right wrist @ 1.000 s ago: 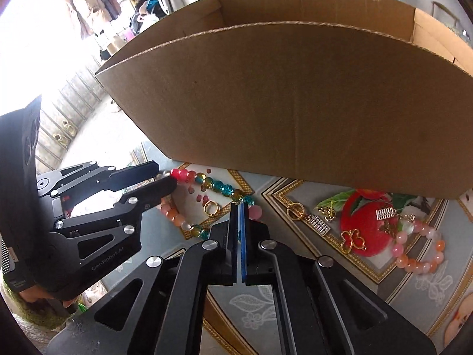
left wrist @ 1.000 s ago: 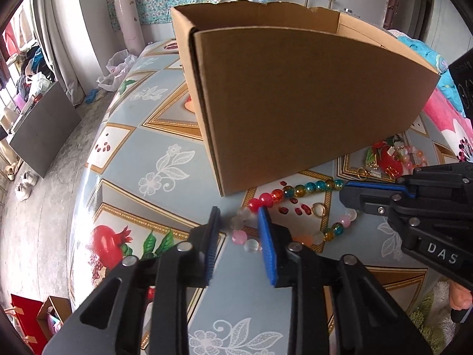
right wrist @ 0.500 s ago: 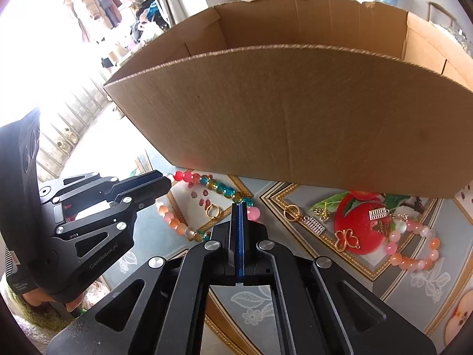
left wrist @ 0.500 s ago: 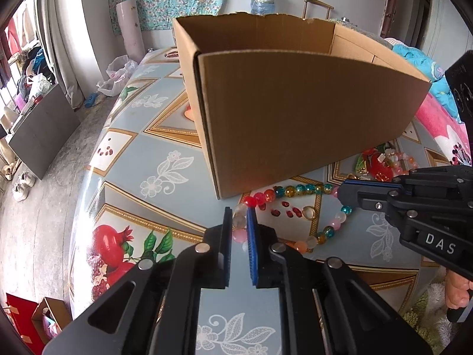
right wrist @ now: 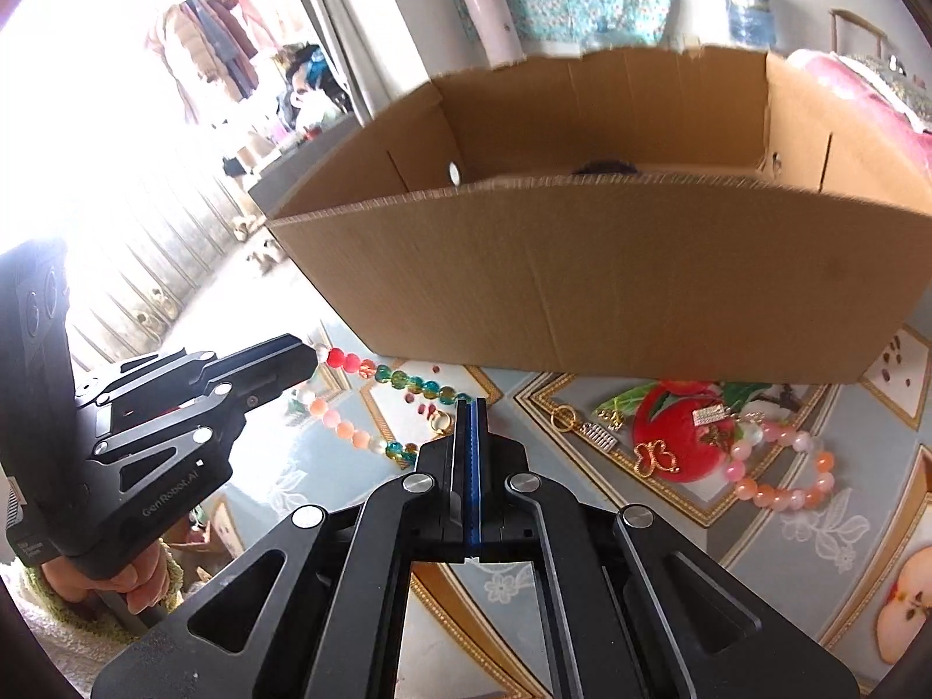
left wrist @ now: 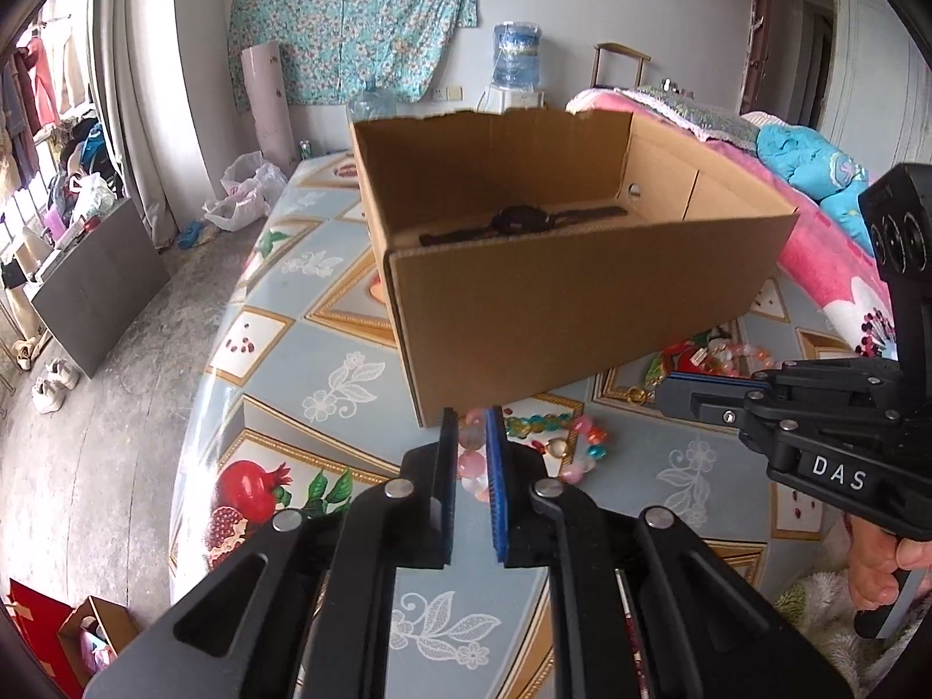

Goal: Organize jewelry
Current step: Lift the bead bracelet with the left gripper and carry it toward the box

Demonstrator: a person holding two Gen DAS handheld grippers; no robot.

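Observation:
My left gripper is shut on a multicoloured bead necklace and holds it above the table; the strand hangs from its tips in the right wrist view. My right gripper is shut and empty, just right of the necklace. An open cardboard box stands behind, with a dark watch inside. A pink bead bracelet, a gold butterfly charm and small gold pieces lie on the table at the right.
The table has a glossy patterned cover with fruit prints. Its left edge drops to the floor, where shoes and a grey board stand. A pink bed is at the right.
My left gripper closed on the necklace and rose with it, so the box's inside now shows. My right gripper stayed shut and rose too.

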